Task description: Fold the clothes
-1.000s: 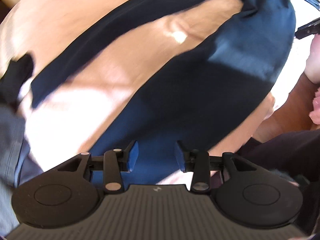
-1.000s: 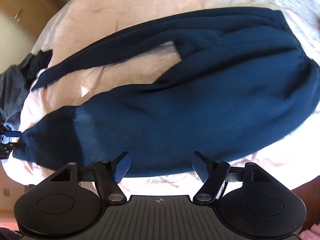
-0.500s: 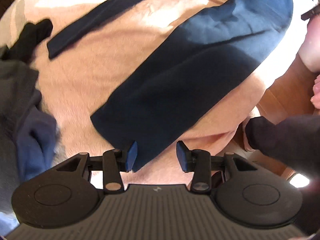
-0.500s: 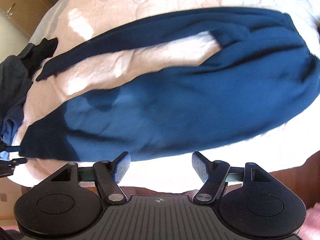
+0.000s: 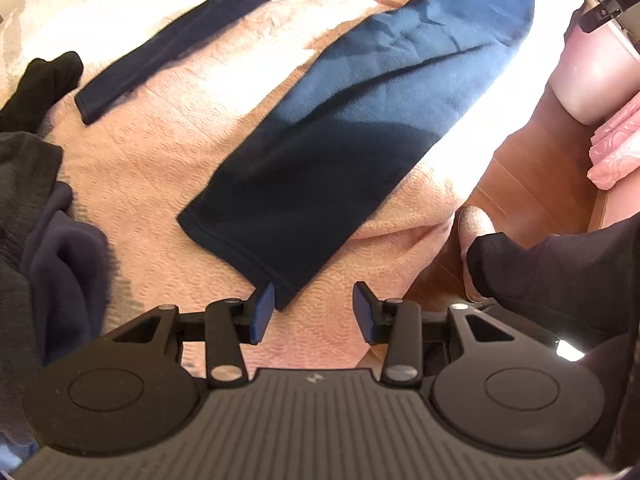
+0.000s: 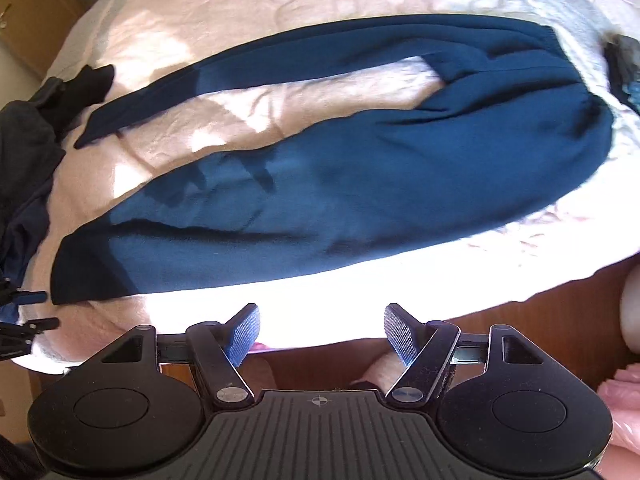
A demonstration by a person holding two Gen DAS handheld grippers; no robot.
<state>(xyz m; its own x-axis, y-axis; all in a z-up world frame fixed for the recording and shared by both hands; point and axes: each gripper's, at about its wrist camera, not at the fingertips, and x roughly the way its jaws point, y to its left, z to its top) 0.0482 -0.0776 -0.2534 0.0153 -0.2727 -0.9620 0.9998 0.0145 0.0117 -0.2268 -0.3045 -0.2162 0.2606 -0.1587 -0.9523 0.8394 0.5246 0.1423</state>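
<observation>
- Pile of dark clothes (image 5: 36,216): heaped at the left end of the bed (image 5: 160,152), well apart from the garment being worked and not touching it.
- Left hand-held gripper (image 5: 314,310): fingers apart, nothing between them. It hangs over the bed's near edge, and the hem corner of the near leg lies just beside its left finger (image 5: 264,312); whether cloth and finger actually touch cannot be told from this angle.
- Navy trousers (image 6: 360,184): spread flat on the bed, long axis running along the near edge, cuffs toward the left end and waistband toward the right end. The two legs splay apart, with bare cover showing between them.
- Near leg cuff (image 5: 248,256): points straight at the left hand-held gripper, the leg running away from it up and to the right.
- Far leg (image 5: 192,36): a narrow strip nearer the bed's far edge, cuff also toward the left end.
- Right hand-held gripper (image 6: 322,334): fingers spread wide, empty, held off the near edge with the seat of the trousers ahead of it, not touching.
- Judgement: the left hand-held gripper is the nearer to a cuff, so a first pinch would likely fall there, then carry the leg across or along the long axis.
</observation>
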